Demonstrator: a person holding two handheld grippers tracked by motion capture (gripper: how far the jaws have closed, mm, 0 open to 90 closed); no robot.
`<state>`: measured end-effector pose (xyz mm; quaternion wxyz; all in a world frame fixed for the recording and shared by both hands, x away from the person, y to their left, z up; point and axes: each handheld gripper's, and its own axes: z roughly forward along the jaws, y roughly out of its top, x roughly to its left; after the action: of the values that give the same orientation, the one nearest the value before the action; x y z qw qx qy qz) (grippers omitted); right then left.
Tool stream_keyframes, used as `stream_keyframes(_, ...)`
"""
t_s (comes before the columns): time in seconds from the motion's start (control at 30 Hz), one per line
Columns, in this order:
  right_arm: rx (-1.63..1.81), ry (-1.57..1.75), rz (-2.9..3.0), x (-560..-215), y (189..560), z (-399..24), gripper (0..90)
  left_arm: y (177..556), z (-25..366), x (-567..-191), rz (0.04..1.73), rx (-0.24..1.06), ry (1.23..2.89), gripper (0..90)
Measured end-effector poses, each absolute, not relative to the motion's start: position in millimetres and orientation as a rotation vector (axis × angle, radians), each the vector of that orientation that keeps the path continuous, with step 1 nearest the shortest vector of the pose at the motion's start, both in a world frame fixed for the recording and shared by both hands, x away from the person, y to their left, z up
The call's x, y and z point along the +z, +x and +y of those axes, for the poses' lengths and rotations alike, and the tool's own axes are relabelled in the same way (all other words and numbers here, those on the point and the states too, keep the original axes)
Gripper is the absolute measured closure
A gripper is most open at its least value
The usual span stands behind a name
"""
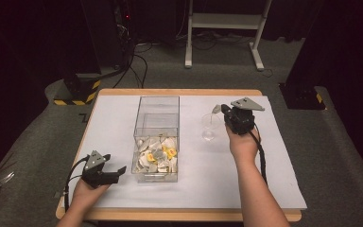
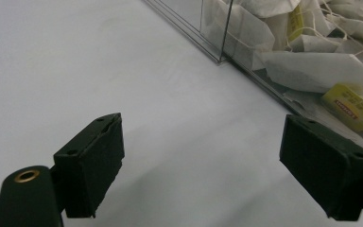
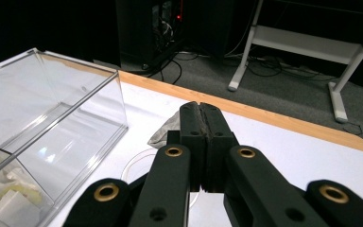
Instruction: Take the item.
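A clear plastic box (image 1: 157,101) stands mid-table; its near compartment holds several white tea bags (image 1: 158,156) with yellow tags, seen close up as tea bags (image 2: 312,66). My left gripper (image 1: 118,171) rests on the table to the left of the box's near end, jaws wide apart with nothing between them (image 2: 203,165). My right gripper (image 1: 223,109) is shut on a greyish tea bag (image 1: 216,109), which hangs off the left of its tips (image 3: 200,111) as the tea bag (image 3: 163,130). It hovers above a clear glass cup (image 1: 209,127), whose rim (image 3: 131,165) shows below the jaws.
The white table top (image 1: 123,118) has a wooden edge (image 3: 283,120). The box's far compartment (image 3: 42,94) holds nothing. Beyond the table stand a white metal frame (image 1: 224,21), cables on the grey floor and a yellow-black striped base (image 1: 78,90).
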<state>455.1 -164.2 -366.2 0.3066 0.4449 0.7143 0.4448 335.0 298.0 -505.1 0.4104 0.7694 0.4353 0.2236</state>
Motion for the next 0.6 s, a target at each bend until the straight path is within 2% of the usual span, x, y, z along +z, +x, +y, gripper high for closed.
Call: stream_keyframes(0.6, 1.111, 1.193, 1.941, -386.3, 460.2, -157.9, 89.0, 335.1, 298.2, -505.1, 1.093, 0.562, 1.939, 15.1)
